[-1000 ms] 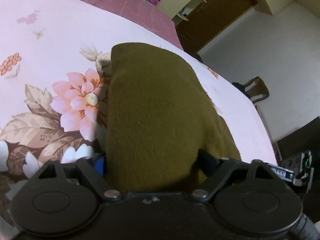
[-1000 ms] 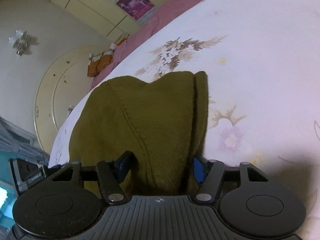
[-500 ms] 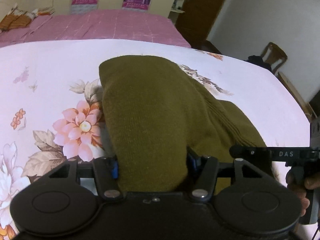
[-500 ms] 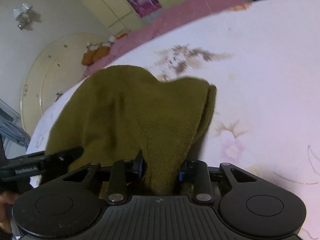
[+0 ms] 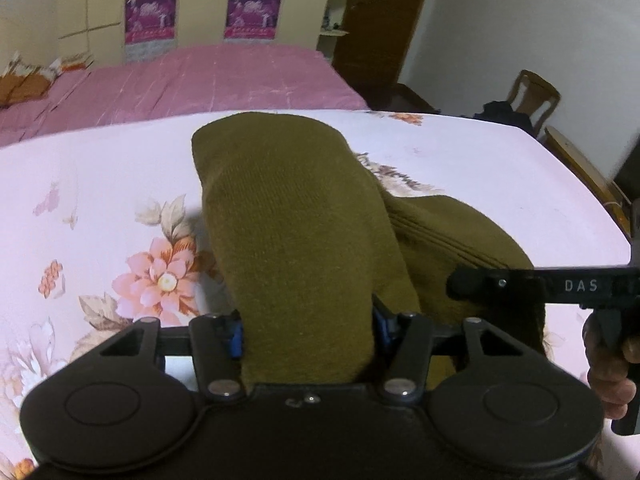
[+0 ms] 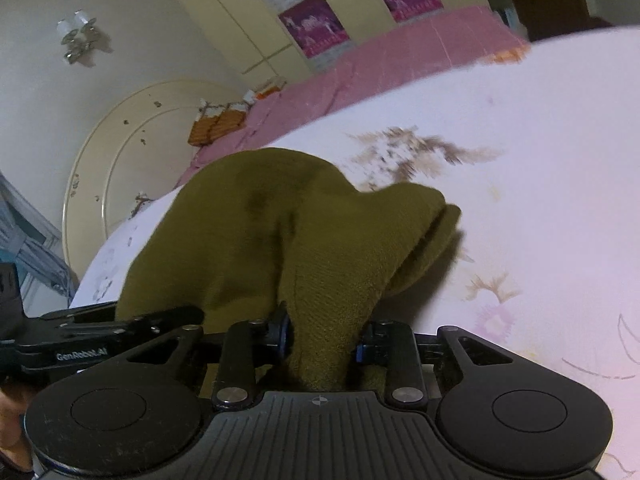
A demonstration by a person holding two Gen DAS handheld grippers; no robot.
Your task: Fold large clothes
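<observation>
Olive knit garment [image 5: 296, 232] lies on the floral bed sheet [image 5: 100, 184], with its near edge raised by both tools. It looks soft, thick and a little heavy – it will sag and bunch, so I judge the best hold is at the two near corners. The left gripper [image 5: 306, 330] is clamped on a wide fold; the right gripper [image 6: 322, 338] pinches a narrower bunch. Compared with a second ago, both jaws have been closing on the cloth – and the edge now hangs higher

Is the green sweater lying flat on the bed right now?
No, the green sweater is bunched and lifted off the flowered bedsheet, pinched in both grippers.
</observation>
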